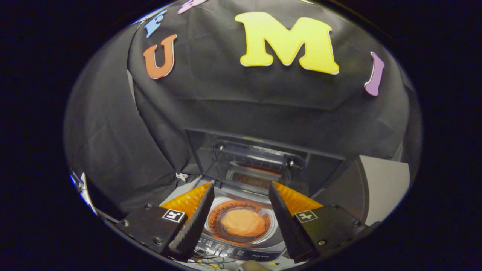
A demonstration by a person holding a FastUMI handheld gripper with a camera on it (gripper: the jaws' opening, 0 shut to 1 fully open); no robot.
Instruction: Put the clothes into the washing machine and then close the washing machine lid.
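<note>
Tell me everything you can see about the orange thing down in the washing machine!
The orange cloth is a soft, crumpled bundle lying at the bottom of the washing machine's round drum, well below the gripper. It looks plain orange and is bunched up, not folded. The lid stands open behind it. The fingers are spread apart above it, and nothing is gripping it.

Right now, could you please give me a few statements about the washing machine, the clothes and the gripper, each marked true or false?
1. The washing machine lid stands raised. True.
2. The orange clothes lie inside the drum. True.
3. The gripper is shut on the clothes. False: its fingers are spread apart, holding nothing.
4. The clothes hang over the machine's front panel. False: they sit in the drum, seen between the fingers.
</note>
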